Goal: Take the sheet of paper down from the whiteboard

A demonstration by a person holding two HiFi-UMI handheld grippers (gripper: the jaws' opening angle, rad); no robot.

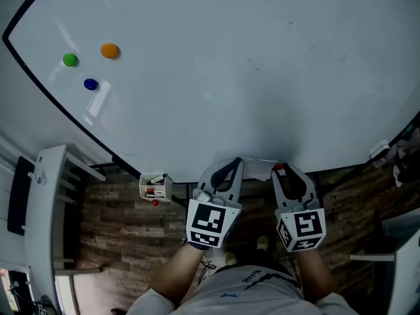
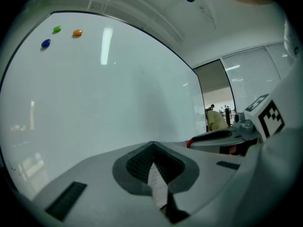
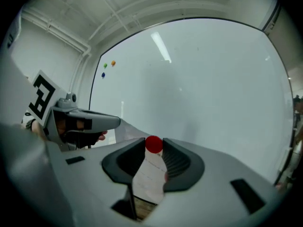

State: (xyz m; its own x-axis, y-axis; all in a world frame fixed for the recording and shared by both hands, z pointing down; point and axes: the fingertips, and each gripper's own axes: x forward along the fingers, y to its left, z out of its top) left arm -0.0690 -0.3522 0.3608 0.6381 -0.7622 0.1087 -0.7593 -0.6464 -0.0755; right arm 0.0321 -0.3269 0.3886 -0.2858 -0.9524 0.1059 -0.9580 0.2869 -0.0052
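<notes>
Left claw: the left gripper (image 2: 152, 148) has its jaws pressed together, pinching an edge of the sheet of paper (image 2: 157, 186) between the ribbed pads.
Right claw: the right gripper (image 3: 154, 148) has its jaws standing wide, clamped at the tips on a red magnet (image 3: 153, 144). The same sheet runs down between the pads under the magnet.
Paper: it spans the short gap between the two grippers, low down by the bottom edge of the whiteboard (image 1: 230, 64). No view shows whether it touches the board surface.
Gripper pose: in the head view both grippers sit side by side at the lower middle, pointing at the board's bottom edge. Each one's marker cube faces the camera, the left cube (image 1: 211, 223) beside the right cube (image 1: 302, 230).
Arms: the person's forearms come up from the bottom of the head view into the two grippers.
Board: it is wide, white and black-framed, and mostly bare.
Other magnets: a green magnet (image 1: 69, 60), an orange magnet (image 1: 109, 50) and a blue magnet (image 1: 90, 84) are clustered at the far upper left of the board, well apart from the grippers.
Below the board: a small white tray (image 1: 155, 188) holding markers hangs just left of the left gripper, over a wood-plank floor (image 1: 118, 235).
Background: in the left gripper view, a doorway past the board's right end shows a person (image 2: 215, 119) standing far off.
</notes>
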